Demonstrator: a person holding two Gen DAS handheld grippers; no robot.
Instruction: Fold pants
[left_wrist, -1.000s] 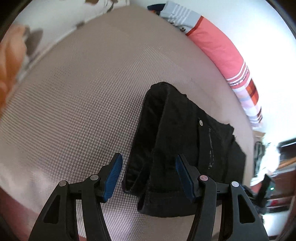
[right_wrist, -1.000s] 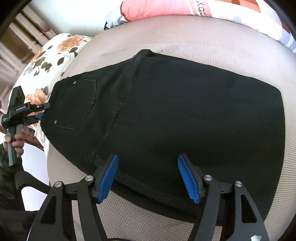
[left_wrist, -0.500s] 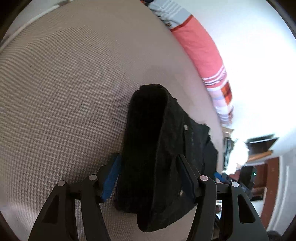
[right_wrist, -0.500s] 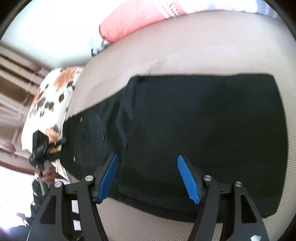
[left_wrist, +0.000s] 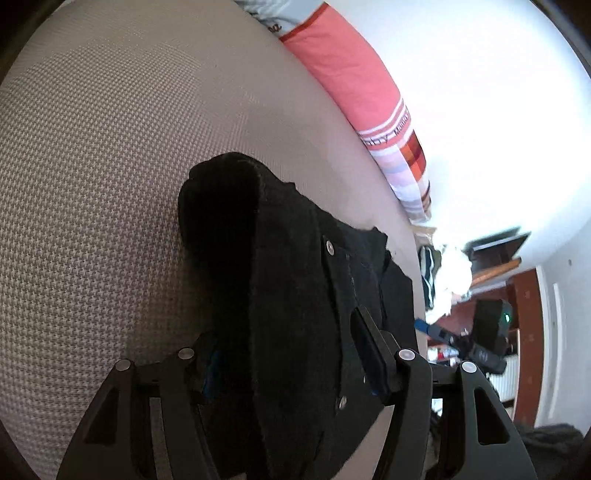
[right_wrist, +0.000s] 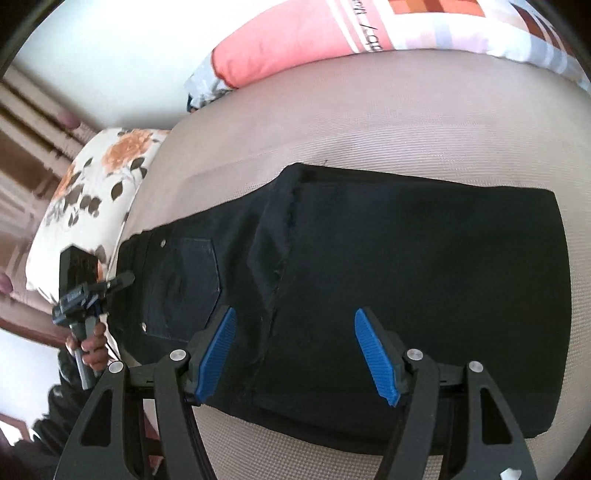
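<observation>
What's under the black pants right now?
The black pants lie on the beige woven bed cover, which shows all around them. At the waist end, the left gripper straddles lifted fabric. What lies beneath the cloth is hidden.

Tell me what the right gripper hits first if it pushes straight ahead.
Most likely the black pants: the open right gripper points over their near edge on the bed, though its height above the fabric is unclear.

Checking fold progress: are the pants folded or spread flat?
Folded: the pants lie doubled into a short block, layers stacked at the near edge. The left gripper holds the waistband end.
</observation>
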